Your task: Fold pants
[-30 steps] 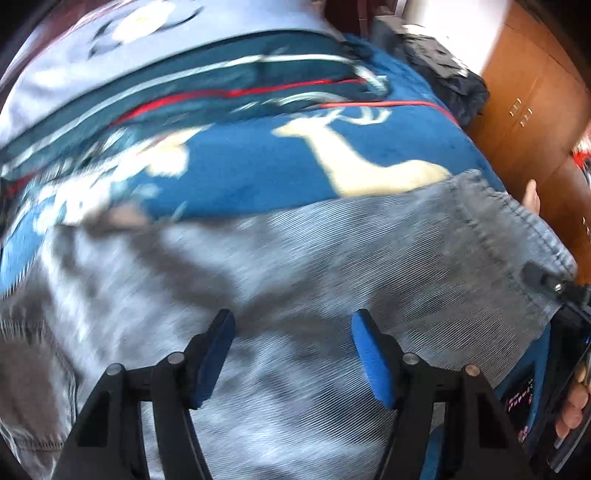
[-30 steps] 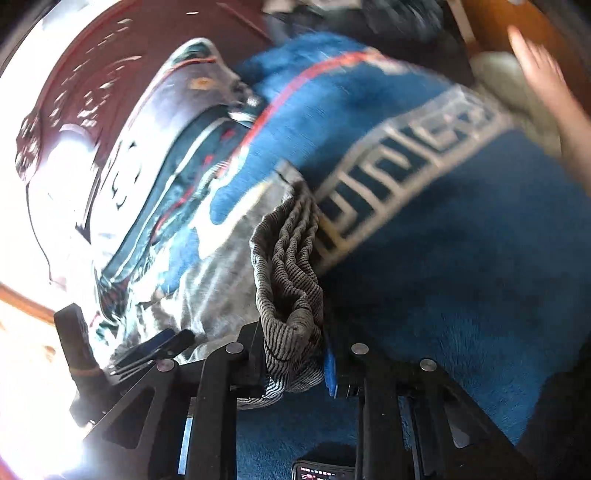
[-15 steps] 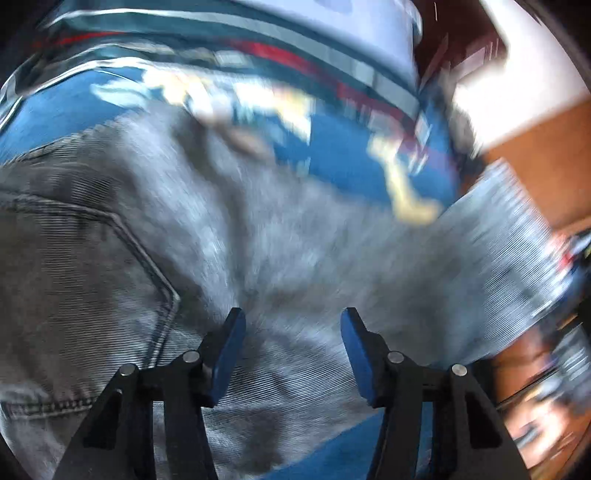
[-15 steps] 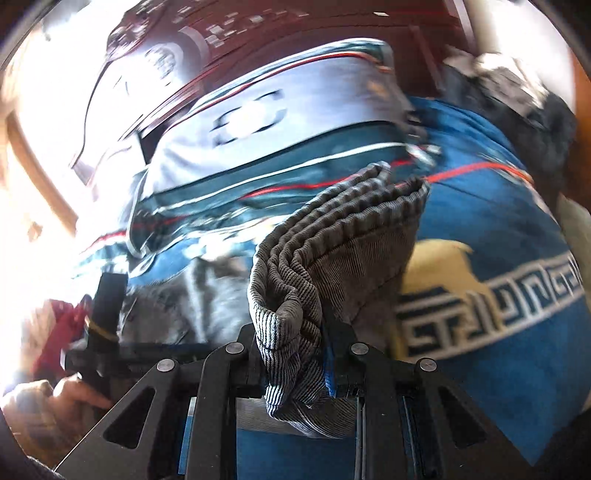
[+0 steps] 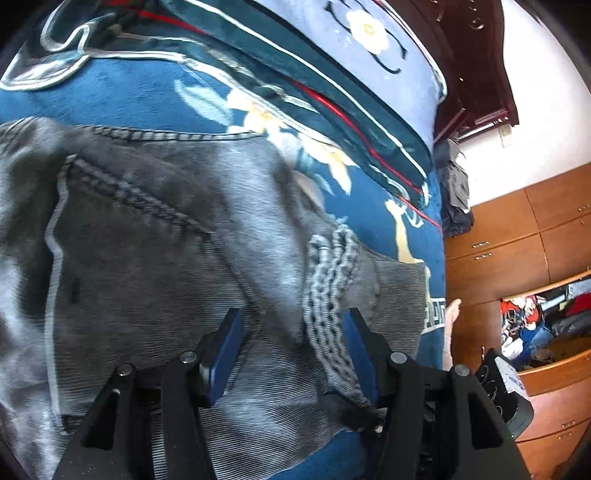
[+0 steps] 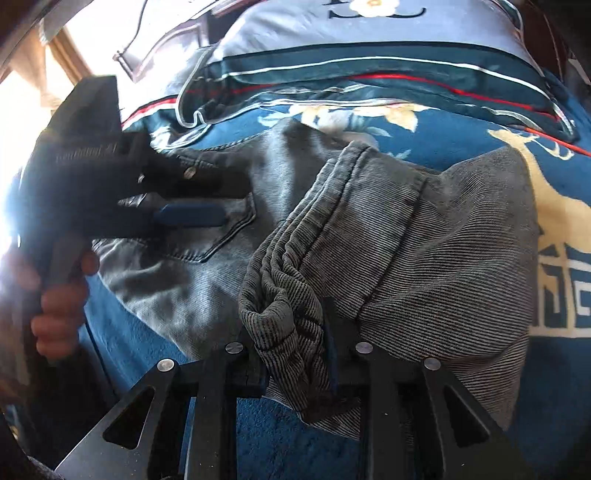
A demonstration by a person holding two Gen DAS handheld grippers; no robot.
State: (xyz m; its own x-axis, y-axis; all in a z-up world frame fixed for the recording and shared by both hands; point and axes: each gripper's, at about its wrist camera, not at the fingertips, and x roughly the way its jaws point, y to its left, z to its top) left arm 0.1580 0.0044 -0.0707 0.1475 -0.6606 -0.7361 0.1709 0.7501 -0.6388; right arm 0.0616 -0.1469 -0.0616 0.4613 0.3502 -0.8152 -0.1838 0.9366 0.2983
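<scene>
Grey corduroy pants (image 5: 147, 258) lie on a blue blanket, back pocket up, with one leg end folded over toward the waist (image 6: 424, 251). My right gripper (image 6: 291, 332) has the bunched hem (image 6: 280, 295) between its pads; its jaws are opening, and the cloth still fills the gap. My left gripper (image 5: 291, 317) stands open just above the pants, nothing pinched. The same bunched hem (image 5: 328, 280) lies close to its right pad. In the right wrist view the left gripper (image 6: 236, 203) hovers over the back pocket (image 6: 218, 240), held by a hand (image 6: 59, 314).
A blue blanket with a deer pattern (image 5: 388, 206) covers the bed. A pale blue pillow (image 5: 369, 29) lies at the far end. Beyond the bed's right edge are wooden drawers (image 5: 498, 251), one open and full of clothes (image 5: 535, 325), and a dark clothes pile (image 5: 456, 199).
The right gripper carried the hem across and down onto the pants near the pocket. The left gripper swung over the pants and rolled. The right jaws look slightly wider.
</scene>
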